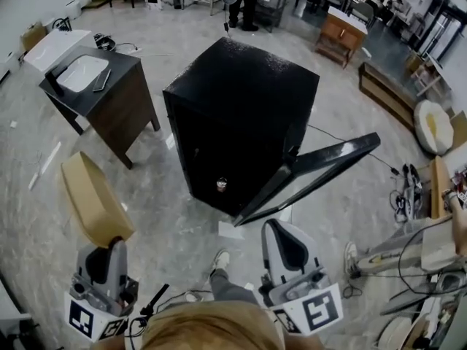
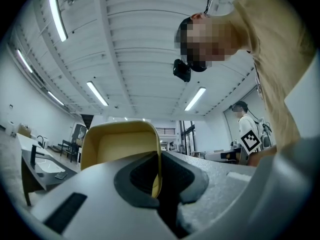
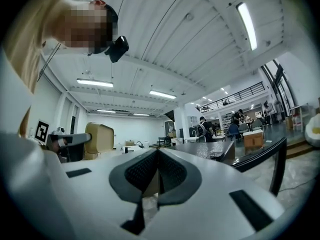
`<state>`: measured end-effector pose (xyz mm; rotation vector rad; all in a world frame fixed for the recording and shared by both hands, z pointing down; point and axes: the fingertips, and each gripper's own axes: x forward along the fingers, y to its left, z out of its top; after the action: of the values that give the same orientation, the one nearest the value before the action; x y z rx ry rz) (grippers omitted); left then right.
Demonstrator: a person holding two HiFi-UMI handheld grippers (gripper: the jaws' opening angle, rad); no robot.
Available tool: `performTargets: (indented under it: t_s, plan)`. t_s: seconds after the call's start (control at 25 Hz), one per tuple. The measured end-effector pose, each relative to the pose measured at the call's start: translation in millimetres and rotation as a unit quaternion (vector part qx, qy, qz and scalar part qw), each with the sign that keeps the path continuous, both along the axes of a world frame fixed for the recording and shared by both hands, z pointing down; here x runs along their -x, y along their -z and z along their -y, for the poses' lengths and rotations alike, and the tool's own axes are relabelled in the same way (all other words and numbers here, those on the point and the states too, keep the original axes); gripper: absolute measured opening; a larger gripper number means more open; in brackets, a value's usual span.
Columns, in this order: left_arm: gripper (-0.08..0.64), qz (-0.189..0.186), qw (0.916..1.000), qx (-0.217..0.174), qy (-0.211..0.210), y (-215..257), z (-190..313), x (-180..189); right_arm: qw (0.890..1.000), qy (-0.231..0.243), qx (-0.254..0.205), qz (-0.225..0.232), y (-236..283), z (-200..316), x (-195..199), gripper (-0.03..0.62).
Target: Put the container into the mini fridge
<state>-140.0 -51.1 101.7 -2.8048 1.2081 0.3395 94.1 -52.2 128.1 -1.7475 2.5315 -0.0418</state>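
A black mini fridge stands on the floor ahead of me, its door swung wide open to the right. A small can sits low inside the dark interior. My left gripper is shut on the rim of a tan container, held up at the lower left, apart from the fridge. In the left gripper view the container rises above the jaws, its wall pinched between the pads. My right gripper hangs just before the open door, shut with nothing between its fingers.
A dark wood vanity with a white sink stands left of the fridge. A white sheet of paper lies on the floor by the fridge's front. Cables and equipment crowd the right side. Wooden furniture and people are far behind.
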Motion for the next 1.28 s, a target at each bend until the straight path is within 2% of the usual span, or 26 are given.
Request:
performTargets:
  t_s: [0.28, 0.48, 0.76, 1.0, 1.28]
  plan:
    - [0.015, 0.020, 0.9995, 0.025, -0.004, -31.3, 24.7, -13.3, 1.000, -0.002, 0.016, -0.001, -21.0, 23.2, -11.3, 0.002]
    - [0.015, 0.041, 0.9975, 0.051, -0.025, -51.3, 39.2, -22.3, 1.000, -0.003, 0.024, -0.006, -30.8, 23.0, -9.2, 0.002]
    - [0.015, 0.082, 0.9935, 0.058, -0.053, -84.6, 54.1, -38.5, 0.999, -0.002, 0.036, -0.006, -55.2, 31.5, -11.5, 0.002]
    - [0.015, 0.124, 0.9868, 0.066, -0.080, -122.6, 65.7, -56.9, 0.999, 0.012, 0.052, -0.006, -89.1, 44.3, -6.4, 0.002]
    - [0.015, 0.185, 0.9715, 0.067, -0.133, -153.7, 80.0, -82.9, 0.997, 0.012, 0.074, -0.003, -118.2, 58.2, -9.5, 0.002]
